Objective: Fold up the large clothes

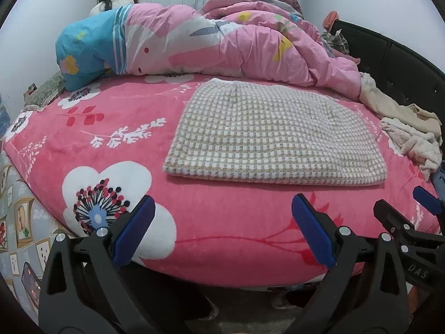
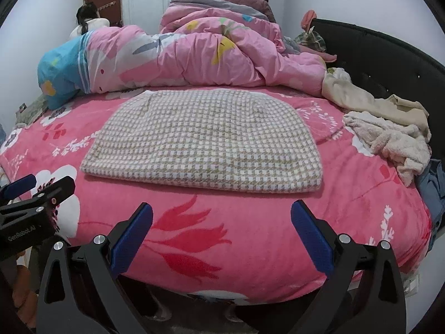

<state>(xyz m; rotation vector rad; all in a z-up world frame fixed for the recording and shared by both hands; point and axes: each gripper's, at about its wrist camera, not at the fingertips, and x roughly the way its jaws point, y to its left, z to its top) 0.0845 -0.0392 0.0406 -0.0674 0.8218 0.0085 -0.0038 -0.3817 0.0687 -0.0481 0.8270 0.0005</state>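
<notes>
Checked garment (image 1: 274,136) lies flat on the pink floral bed (image 1: 194,222), already folded into a thick rectangle, its near edge running parallel to the edge of the mattress closest to me; from the right wrist view it sits almost centred ahead of me (image 2: 205,142). My left gripper (image 1: 222,231) hangs off the near side of the bed with its jaws spread wide and nothing between them, and my right gripper (image 2: 221,231) is the same, released and empty, apart from the cloth. I judge this fold is close to finished or needs one more halving, so I would approach low over the near edge, left jaws toward the near-left corner and right jaws toward the near-right corner, and pinch all layers together, since the stack looks thick and a shallow bite could lift only the top ply. I would carry both corners at the same height and pace toward the far edge so the checks stay lined up and no skew creeps in. The crumpled pink quilt (image 1: 222,44) sits just behind the far edge, so I would stop short of it. A pile of cream clothes (image 2: 389,136) lies to the right, well clear of the garment, and probably waits its turn. People sit beyond the quilt, out of my working area.
</notes>
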